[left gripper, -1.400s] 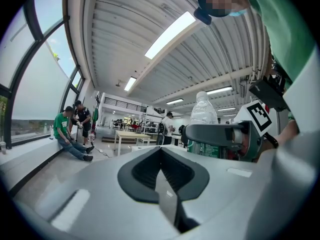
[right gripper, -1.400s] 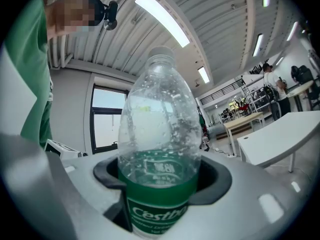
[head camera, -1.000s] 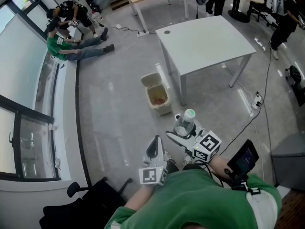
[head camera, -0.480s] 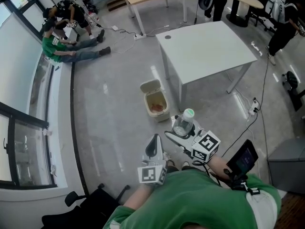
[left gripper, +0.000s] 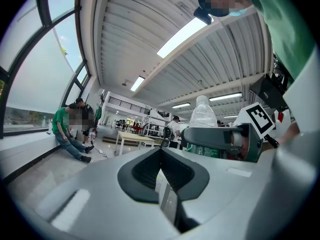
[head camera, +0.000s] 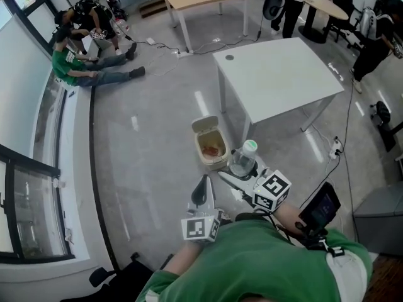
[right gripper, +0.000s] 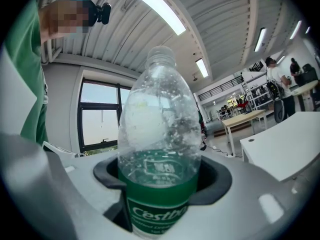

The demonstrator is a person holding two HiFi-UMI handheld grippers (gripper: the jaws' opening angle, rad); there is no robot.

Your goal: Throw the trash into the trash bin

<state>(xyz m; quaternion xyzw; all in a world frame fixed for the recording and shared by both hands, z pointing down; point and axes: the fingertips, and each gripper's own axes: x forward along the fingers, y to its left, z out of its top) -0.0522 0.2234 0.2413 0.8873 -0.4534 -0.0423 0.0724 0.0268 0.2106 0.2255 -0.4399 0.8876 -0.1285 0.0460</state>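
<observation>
Plastic bottle [head camera: 243,159] clenched in my right gripper [head camera: 241,176], left gripper [head camera: 203,192] pinched together, empty; trash bin [head camera: 215,163] at eleven o'clock, drop not yet done

Green shirt [head camera: 252,266]; grey tongs [head camera: 203,184], black-white marker cubes [head camera: 272,191].

Brightly, evenly lit by daylight through tall windows [head camera: 25,74] and by ceiling strip lights [left gripper: 187,34]. Streaked with pale glare across the glossy floor [head camera: 145,143]. Bent hard by fisheye, blacked out at both gripper views' corners. Sharp on the close bottle [right gripper: 159,149].
</observation>
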